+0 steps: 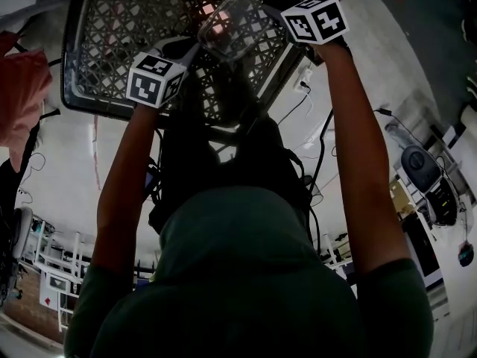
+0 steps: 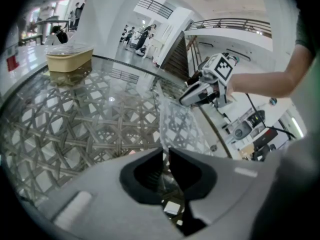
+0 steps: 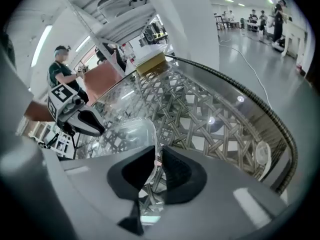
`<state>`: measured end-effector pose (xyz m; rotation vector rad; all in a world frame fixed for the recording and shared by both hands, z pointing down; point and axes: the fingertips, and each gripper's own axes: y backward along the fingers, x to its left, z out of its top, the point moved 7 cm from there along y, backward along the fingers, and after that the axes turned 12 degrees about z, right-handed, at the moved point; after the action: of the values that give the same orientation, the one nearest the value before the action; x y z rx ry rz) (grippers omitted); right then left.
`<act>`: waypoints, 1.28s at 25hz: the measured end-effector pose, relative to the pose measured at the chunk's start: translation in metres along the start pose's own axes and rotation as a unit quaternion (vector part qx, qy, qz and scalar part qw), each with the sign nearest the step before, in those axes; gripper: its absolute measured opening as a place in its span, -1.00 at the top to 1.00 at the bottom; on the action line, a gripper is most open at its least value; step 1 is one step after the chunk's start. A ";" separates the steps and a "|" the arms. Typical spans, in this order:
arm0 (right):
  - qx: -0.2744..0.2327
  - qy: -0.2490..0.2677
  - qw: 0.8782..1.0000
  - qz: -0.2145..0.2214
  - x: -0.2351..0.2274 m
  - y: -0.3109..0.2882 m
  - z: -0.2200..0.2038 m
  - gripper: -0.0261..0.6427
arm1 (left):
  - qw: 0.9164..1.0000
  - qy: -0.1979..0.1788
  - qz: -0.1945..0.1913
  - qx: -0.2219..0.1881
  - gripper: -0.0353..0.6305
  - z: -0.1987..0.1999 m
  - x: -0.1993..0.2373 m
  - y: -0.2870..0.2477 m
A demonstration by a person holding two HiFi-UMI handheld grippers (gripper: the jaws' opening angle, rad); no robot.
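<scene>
Dark green short sleeves (image 1: 395,304), grey tools (image 2: 165,156), black pads (image 2: 142,173), black-and-white marker cubes (image 1: 155,78)

Toward twelve o'clock, the left gripper (image 1: 186,54) and the right gripper (image 1: 274,12) meet a clear plastic lid (image 1: 232,22) from either side, above a lattice-topped table (image 1: 104,28). A pink cloth (image 1: 19,88) lies at nine o'clock, and a chair (image 1: 421,168) stands at three o'clock.

- I read the clear container (image 1: 235,24) as thin transparent plastic, glossy, with bright highlights along its rim.
- Table (image 2: 60,114): smooth, highly reflective glass top over a matt woven lattice that looks like cane.
- Left gripper (image 2: 165,156) and right gripper (image 3: 159,154): smooth, matt grey plastic shells. The pads (image 2: 187,172) look black, matt and rubbery.
- Tub (image 2: 69,60): matt beige body, clear glossy lid.
</scene>
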<state>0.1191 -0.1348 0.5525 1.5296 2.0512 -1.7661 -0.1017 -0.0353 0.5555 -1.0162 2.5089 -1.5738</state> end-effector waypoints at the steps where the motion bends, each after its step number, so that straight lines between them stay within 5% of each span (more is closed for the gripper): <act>1: 0.009 0.019 1.000 -0.012 0.001 -0.001 0.001 0.79 | 1.000 0.000 0.001 0.001 0.79 0.000 0.000 0.000; 5: 0.032 0.079 0.995 -0.044 0.008 -0.004 0.003 0.78 | 1.000 -0.003 0.004 0.000 0.80 0.000 0.000 0.000; 10: 0.002 0.032 0.999 -0.024 0.001 -0.002 0.000 0.78 | 1.000 -0.004 0.004 -0.001 0.79 -0.001 0.000 -0.001; 32: 0.006 0.014 1.000 -0.011 0.005 -0.006 0.006 0.76 | 1.000 -0.014 0.007 -0.010 0.78 -0.003 -0.003 0.002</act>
<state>0.1093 -0.1356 0.5523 1.5487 2.0815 -1.7782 -0.1011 -0.0310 0.5547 -1.0149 2.5123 -1.5220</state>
